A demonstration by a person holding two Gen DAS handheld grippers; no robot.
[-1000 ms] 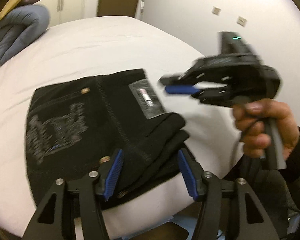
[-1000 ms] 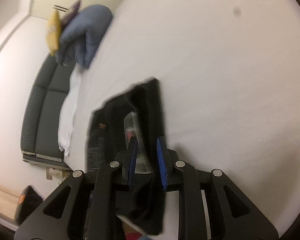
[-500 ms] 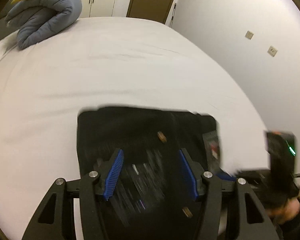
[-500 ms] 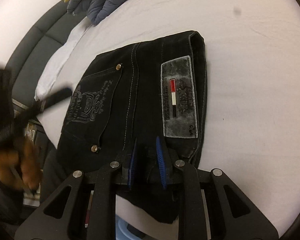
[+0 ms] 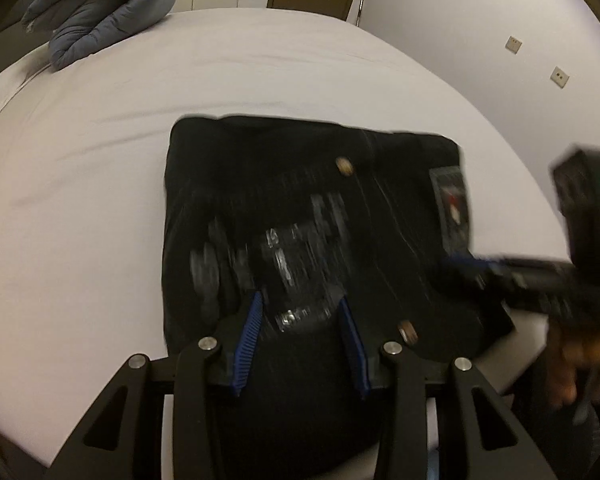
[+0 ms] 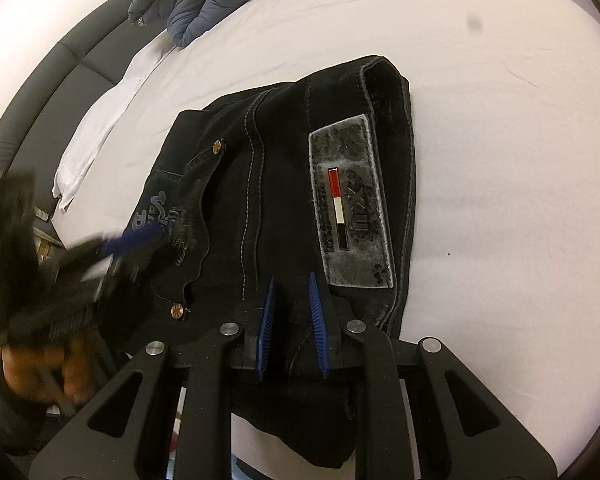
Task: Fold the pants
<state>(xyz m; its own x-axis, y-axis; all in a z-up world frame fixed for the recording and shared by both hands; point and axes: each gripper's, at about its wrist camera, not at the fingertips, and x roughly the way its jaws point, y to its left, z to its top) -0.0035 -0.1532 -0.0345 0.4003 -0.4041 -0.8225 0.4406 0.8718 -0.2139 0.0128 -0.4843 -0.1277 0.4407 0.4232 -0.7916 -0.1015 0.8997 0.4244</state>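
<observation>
Black jeans (image 5: 300, 184) lie folded in a flat rectangle on the white bed (image 5: 80, 200), back pocket and grey brand patch (image 6: 350, 204) facing up. My left gripper (image 5: 300, 298) is over their near edge at the pocket print; its jaws are closing with black fabric between the blue pads, and the view is blurred. My right gripper (image 6: 292, 280) sits at the near edge beside the patch, its narrow jaws shut on a thick fold of the jeans (image 6: 280, 184). Each gripper shows in the other's view: the right (image 5: 456, 262), the left (image 6: 140, 240), each with a hand behind it.
A rolled blue duvet (image 5: 108, 20) lies at the far end of the bed, with a white pillow (image 6: 100, 128) and dark grey headboard (image 6: 40, 100) beyond. A wall with sockets (image 5: 514, 44) runs along the right. White sheet (image 6: 500, 160) spreads around the jeans.
The jeans went from hanging in my right gripper to lying flat. My left gripper swung from their corner to the pocket edge, and its jaws narrowed. The right gripper stayed put over the last half second.
</observation>
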